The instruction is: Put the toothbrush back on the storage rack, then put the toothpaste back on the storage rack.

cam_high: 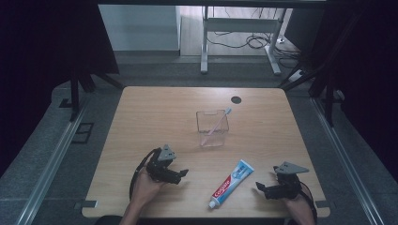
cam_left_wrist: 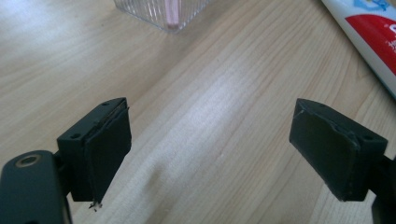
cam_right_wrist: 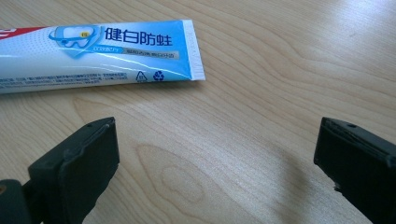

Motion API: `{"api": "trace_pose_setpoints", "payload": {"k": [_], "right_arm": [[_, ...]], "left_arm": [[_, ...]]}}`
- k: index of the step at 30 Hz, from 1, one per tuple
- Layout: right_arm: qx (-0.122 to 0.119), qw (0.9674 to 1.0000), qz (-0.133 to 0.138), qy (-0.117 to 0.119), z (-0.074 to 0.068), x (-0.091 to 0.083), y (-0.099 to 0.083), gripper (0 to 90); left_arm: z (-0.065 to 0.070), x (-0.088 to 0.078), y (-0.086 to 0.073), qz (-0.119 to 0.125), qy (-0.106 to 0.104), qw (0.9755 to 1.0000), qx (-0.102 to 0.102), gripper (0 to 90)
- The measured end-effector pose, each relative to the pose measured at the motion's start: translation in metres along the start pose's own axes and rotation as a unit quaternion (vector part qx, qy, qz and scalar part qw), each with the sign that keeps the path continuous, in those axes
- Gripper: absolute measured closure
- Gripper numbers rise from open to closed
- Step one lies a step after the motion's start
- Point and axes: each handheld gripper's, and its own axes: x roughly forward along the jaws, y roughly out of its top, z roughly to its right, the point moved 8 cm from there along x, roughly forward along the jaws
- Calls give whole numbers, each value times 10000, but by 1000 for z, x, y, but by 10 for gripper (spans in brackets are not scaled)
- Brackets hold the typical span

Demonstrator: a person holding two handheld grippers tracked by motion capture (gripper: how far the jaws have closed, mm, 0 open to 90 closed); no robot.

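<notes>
Toothpaste tube (cam_high: 231, 183) lies flat on the wooden table (cam_high: 141, 122), near edge, right of centre. It runs on a diagonal: white cap at the near-left end, flat crimped end at the far-right. Red band toward the cap, blue and white toward the crimp.

My right gripper (cam_high: 265, 189) sits just to the right of the tube, low over the table, apart from it and not touching. Its jaws stand wide apart with bare wood between them. In the right gripper view the tube (cam_right_wrist: 98, 53) lies crosswise beyond the jaws, crimped end roughly level with the gap's middle, printed face up.

My left gripper (cam_high: 180, 174) is to the left of the tube, near it but clear of it, pointing right. Jaws likewise spread wide, nothing between them. In the left gripper view the tube's red and white part (cam_left_wrist: 373, 35) shows at the upper right corner, past the right-hand jaw.

Farther out: a clear square cup (cam_high: 212, 127) stands upright at table centre, well beyond the tube, with a pink-handled toothbrush (cam_high: 219, 121) leaning inside it, head up toward the far right. The cup's ribbed base (cam_left_wrist: 161, 11) shows at the top of the left gripper view. A dark round grommet (cam_high: 236, 100) sits in the table near the far edge.
</notes>
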Motion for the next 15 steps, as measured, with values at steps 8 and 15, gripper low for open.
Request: {"api": "trace_pose_setpoints", "payload": {"k": [8,15], "right_arm": [[-73,9999,-38,63,-2,1,-1,22],[-90,9999,-55,95,-4,2,-1,26]], "left_arm": [[3,4,-13,-117,81,9999,20,130],[3,4,-14,-80,111,9999,30,130]]}}
